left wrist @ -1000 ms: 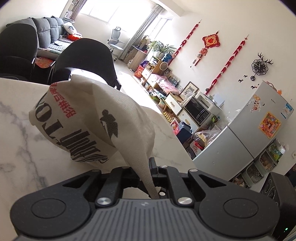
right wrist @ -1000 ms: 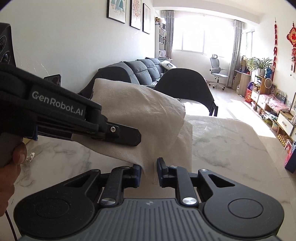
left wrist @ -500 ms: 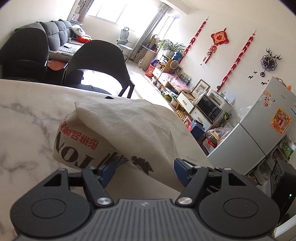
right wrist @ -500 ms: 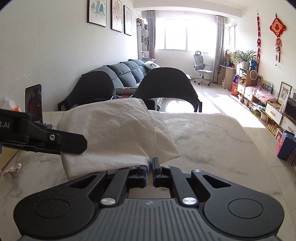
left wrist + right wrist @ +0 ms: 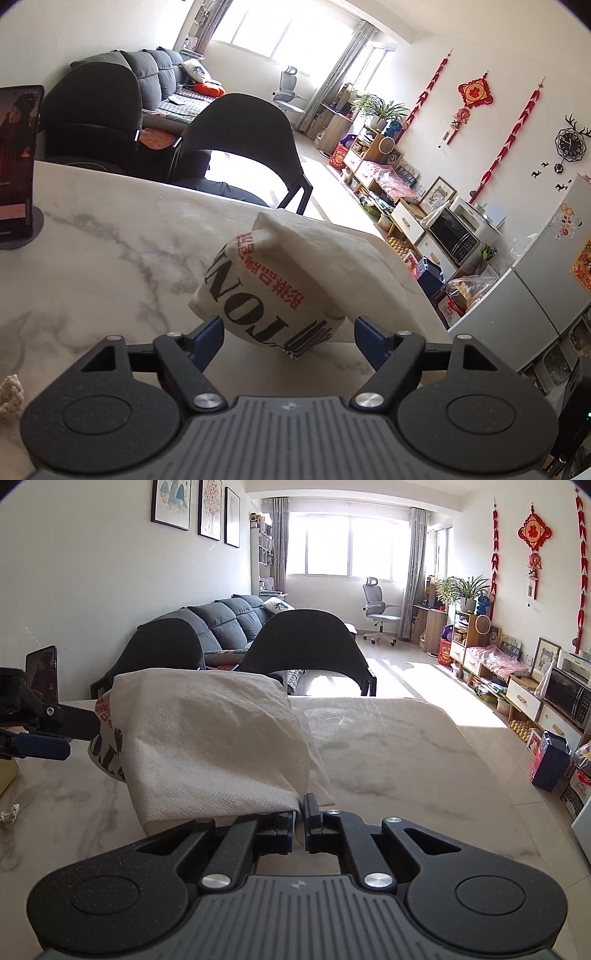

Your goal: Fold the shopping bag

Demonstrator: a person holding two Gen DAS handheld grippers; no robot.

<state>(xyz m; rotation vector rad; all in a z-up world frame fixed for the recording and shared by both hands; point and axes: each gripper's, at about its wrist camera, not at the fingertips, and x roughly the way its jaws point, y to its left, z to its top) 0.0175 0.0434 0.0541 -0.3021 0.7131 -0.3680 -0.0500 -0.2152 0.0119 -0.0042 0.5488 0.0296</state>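
Left gripper [image 5: 288,338]: jaws being opened wide, blue pads well apart; printed end of the shopping bag [image 5: 280,291] is lying between them, w/ neither pad seen pressing on it. Same gripper is being seen from the right wrist view at left edge [image 5: 70,734], tips just beside the bag's printed end.

Right gripper [image 5: 300,821]: jaws being held together, clamped on a corner of the shopping bag [image 5: 210,746] at its near edge; cloth is being pinched between the pads.

Shopping bag: white woven cloth, black letters and red characters on one end; is lying bunched and partly folded over itself on the desk [image 5: 110,251], toward the desk's right side in the left wrist view. Whether it is being lifted clear at the clamped corner cannot be told.

Desk: white marble-look top, grey veins.

Other items: phone on stand [image 5: 16,162], upright at the desk's far left, screen lit; small rope piece [image 5: 9,393] at near left edge. Two black chairs [image 5: 306,646] are being seen behind the desk's far edge; grey sofa [image 5: 225,620] beyond them.
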